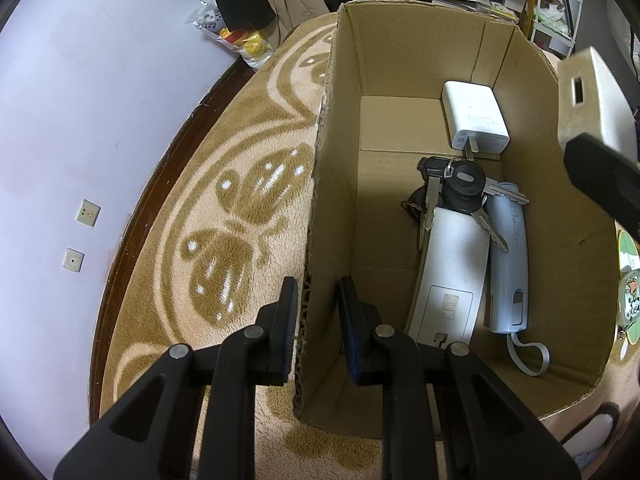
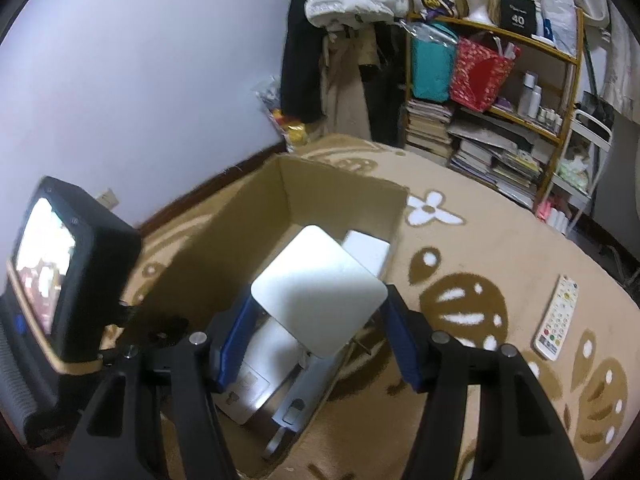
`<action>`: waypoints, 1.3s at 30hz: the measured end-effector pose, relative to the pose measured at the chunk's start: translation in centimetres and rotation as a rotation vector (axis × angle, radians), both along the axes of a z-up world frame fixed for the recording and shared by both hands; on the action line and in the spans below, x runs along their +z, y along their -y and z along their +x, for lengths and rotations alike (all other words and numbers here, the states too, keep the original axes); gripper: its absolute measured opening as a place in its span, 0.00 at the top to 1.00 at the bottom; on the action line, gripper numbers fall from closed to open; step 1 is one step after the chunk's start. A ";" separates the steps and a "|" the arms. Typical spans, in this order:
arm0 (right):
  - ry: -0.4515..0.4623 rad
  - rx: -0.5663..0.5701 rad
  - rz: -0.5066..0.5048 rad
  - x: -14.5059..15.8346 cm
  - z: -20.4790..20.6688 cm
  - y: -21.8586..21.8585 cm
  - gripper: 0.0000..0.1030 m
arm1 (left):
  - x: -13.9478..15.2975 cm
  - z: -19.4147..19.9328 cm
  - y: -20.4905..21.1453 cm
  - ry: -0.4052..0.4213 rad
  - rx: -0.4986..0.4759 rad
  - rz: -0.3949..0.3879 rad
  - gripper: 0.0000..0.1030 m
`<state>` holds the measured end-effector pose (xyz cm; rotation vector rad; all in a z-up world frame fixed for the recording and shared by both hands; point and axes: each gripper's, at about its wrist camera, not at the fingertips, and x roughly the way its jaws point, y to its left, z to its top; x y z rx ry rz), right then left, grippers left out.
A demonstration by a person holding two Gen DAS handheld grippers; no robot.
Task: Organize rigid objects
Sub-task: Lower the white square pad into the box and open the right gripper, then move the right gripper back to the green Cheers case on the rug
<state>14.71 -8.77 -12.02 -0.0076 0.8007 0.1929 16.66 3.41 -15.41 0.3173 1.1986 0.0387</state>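
The right gripper (image 2: 318, 312) clenched a white block (image 2: 320, 296) above the cardboard box (image 1: 400, 40), hiding much inside. The left gripper (image 1: 318, 300) straddled the box wall (contact unclear, jaws parted).

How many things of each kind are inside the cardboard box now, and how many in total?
White charger: 1
Bunch of keys: 1
White remote, face down: 1
Pale blue device with strap: 1
Total: 4
The white block in the right gripper is above the cardboard box, not counted.

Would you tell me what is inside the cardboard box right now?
Inside the cardboard box: a white charger, a bunch of keys, a white remote and a pale blue device. Anything beneath them is hidden.
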 end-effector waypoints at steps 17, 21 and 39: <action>0.015 -0.049 0.028 0.8 0.0 1.0 0.15 | 0.2 0.0 -0.1 -0.001 0.009 -0.012 0.79; 0.019 -0.078 0.058 1.3 -0.2 2.0 0.05 | 0.3 0.0 -0.3 -0.002 0.011 -0.021 0.79; -0.029 -0.244 0.065 0.5 -2.7 5.7 0.00 | 0.3 0.1 -0.3 -0.004 0.007 -0.014 0.79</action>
